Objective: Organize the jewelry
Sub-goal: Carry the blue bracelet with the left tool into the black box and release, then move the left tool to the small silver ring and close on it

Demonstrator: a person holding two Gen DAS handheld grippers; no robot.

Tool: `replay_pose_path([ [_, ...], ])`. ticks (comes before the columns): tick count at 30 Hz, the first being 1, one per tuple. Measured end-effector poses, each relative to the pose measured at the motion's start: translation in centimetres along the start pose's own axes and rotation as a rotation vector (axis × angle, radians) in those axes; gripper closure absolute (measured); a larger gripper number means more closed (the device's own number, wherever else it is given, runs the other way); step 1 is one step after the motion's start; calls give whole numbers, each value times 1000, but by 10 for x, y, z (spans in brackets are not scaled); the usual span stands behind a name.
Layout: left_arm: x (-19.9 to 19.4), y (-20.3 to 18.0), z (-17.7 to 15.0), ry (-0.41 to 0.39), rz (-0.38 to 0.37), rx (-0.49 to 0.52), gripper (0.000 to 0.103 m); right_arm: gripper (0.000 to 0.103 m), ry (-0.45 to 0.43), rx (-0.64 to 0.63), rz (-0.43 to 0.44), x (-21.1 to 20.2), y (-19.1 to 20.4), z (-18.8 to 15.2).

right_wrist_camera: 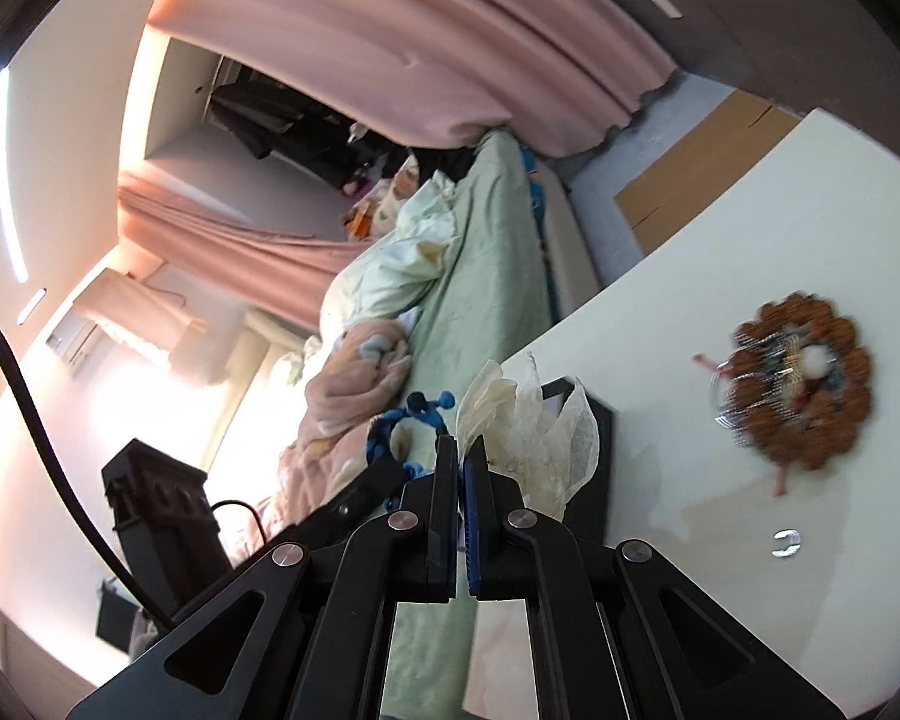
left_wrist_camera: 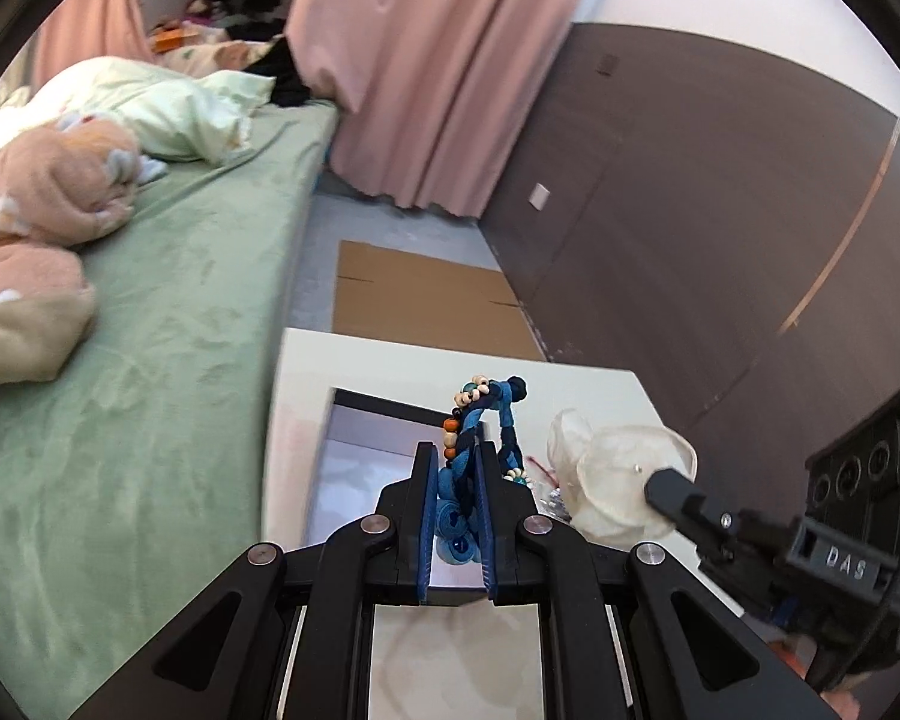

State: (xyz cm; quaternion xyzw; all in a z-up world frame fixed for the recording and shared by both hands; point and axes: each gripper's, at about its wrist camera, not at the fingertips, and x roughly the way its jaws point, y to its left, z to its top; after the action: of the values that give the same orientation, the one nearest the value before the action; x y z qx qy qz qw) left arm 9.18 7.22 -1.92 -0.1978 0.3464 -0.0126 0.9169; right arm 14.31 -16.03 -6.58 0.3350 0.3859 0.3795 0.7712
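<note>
Left gripper (left_wrist_camera: 457, 462) fingers clamped on a blue beaded necklace (left_wrist_camera: 480, 420), held aloft over an open black box (left_wrist_camera: 366, 402) near the far edge of the white table (left_wrist_camera: 600, 384). Right gripper (right_wrist_camera: 463, 450) fingers pinched together on a sheer organza pouch (right_wrist_camera: 534, 420), raised just beside the necklace. Farther along the table, toward its right edge: a brown beaded bracelet (right_wrist_camera: 804, 378), blurred, and a small silver ring (right_wrist_camera: 787, 543). Beyond the table's left edge, a green bed (left_wrist_camera: 168, 360).
</note>
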Motion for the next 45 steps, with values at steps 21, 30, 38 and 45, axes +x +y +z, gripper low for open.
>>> replay_pose_path([
  [21, 17, 27, 12, 33, -7, -72, 90, 35, 108, 49, -95, 48, -3, 0],
  [30, 25, 14, 12, 30, 26, -74, 14, 35, 82, 57, -118, 25, -8, 11],
  [38, 23, 5, 6, 46, -5, -80, 14, 35, 24, 63, -166, -16, -16, 17],
  [45, 20, -17, -6, 55, -22, -29, 14, 35, 54, 42, -241, -40, -27, 15],
])
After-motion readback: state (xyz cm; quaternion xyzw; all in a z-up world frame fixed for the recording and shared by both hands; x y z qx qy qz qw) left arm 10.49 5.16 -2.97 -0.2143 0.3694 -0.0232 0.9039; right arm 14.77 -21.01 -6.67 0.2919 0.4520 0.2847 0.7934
